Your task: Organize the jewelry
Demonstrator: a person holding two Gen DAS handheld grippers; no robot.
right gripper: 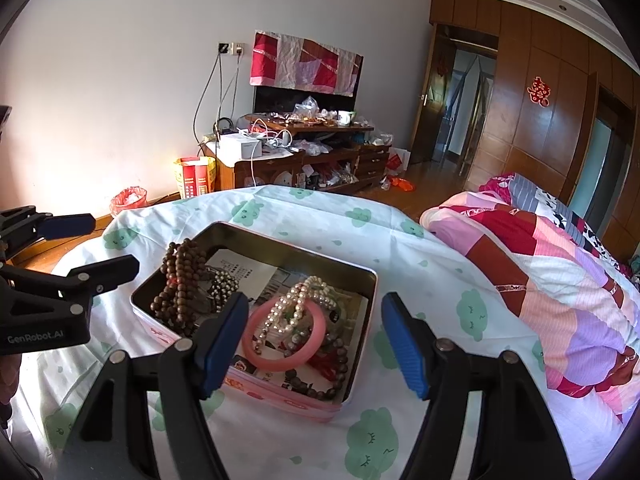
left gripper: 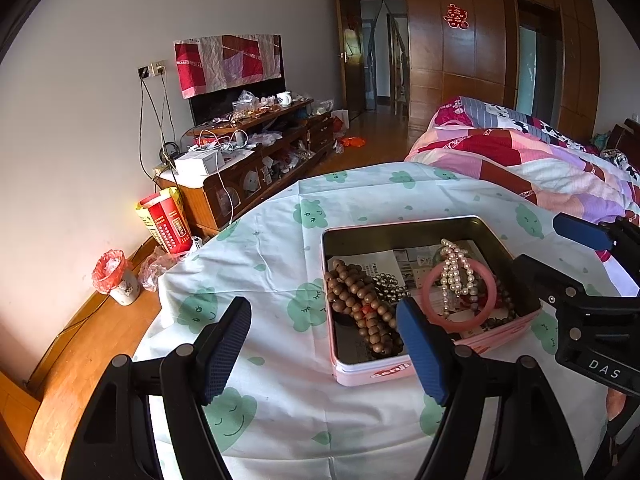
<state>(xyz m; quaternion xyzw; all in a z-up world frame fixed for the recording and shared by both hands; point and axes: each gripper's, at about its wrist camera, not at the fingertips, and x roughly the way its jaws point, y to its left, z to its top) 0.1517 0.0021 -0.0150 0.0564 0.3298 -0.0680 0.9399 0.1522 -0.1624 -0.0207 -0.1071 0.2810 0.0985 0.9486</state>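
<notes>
Left wrist view: the left tongs (left gripper: 324, 354) stand wide apart and hold nothing, above the table (left gripper: 280, 240) with its white cloth printed with green clouds. A pink tin box (left gripper: 362, 376) rests on the cloth just ahead. Inside lie brown wooden beads (left gripper: 360, 304), a pink bangle (left gripper: 460, 320) and a pearl string (left gripper: 456, 268) draped over the bangle. The right tongs (left gripper: 556, 248) reach in from the right side.

Right wrist view: the right tongs (right gripper: 314, 344) are also spread wide and empty, over the near edge of the tin box (right gripper: 280, 396). The bangle (right gripper: 284, 336) with the pearl string (right gripper: 296, 300) lies between the fingers. The wooden beads (right gripper: 180, 280) lie at the box's left wall. The left tongs (right gripper: 100, 244) are wide beside the box.
</notes>
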